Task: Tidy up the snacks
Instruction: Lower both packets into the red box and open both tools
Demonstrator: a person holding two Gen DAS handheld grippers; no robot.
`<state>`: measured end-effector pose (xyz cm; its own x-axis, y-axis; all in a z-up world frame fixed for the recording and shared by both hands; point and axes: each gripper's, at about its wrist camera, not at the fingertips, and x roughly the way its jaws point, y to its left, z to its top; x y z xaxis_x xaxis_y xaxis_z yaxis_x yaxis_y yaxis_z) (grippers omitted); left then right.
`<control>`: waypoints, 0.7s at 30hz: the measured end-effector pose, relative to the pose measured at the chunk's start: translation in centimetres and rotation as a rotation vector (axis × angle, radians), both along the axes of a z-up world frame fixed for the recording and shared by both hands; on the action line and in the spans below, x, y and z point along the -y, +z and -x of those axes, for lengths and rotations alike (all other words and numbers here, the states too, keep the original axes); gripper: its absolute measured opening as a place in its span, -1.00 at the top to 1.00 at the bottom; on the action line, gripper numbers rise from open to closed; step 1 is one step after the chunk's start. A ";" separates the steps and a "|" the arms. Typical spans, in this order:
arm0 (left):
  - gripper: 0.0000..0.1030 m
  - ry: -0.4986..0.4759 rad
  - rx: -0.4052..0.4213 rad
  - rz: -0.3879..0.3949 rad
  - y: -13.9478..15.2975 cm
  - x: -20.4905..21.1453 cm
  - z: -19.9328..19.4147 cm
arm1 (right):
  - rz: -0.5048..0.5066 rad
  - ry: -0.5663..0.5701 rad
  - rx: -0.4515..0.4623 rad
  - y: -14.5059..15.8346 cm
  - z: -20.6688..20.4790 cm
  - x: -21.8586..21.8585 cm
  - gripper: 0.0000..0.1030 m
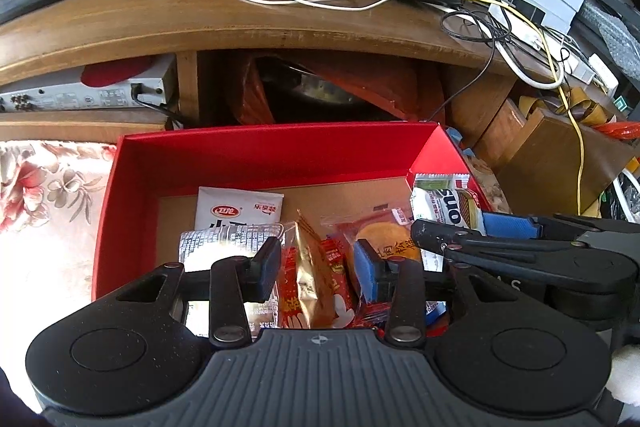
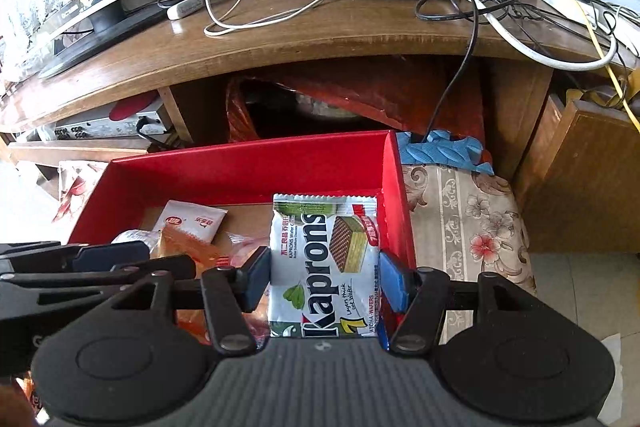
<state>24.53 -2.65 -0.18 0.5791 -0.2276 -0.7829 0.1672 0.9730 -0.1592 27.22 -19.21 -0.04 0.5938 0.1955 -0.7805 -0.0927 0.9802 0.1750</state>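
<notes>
Evidently both grippers hang over the red box (image 2: 248, 171) to drop snacks inside; right gripper (image 2: 324, 277) clamps the Kaprons wafer pack (image 2: 324, 259); left gripper (image 1: 316, 263), slightly parted, brackets a red-gold packet (image 1: 310, 275), grip uncertain.

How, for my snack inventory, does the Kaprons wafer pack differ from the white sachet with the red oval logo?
Grip: the Kaprons wafer pack is clamped between the jaws of the right gripper, while the white sachet lies loose on the cardboard floor of the red box. Print: the wafer pack shows green trim and a wafer picture; the sachet carries mainly a red oval logo. Both are mostly white sealed packets.
</notes>
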 end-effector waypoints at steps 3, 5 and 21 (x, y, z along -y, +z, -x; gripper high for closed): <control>-0.10 0.000 0.008 0.013 0.3 -0.1 0.1 | 0.004 -0.009 0.009 0.2 0.1 0.2 0.01; -0.17 0.003 0.018 0.022 0.6 -0.1 0.2 | 0.004 -0.013 0.021 0.4 0.1 0.2 0.00; -0.39 0.007 0.072 0.054 2.8 -1.0 1.8 | 0.017 -0.003 0.069 2.3 2.2 -0.2 -0.07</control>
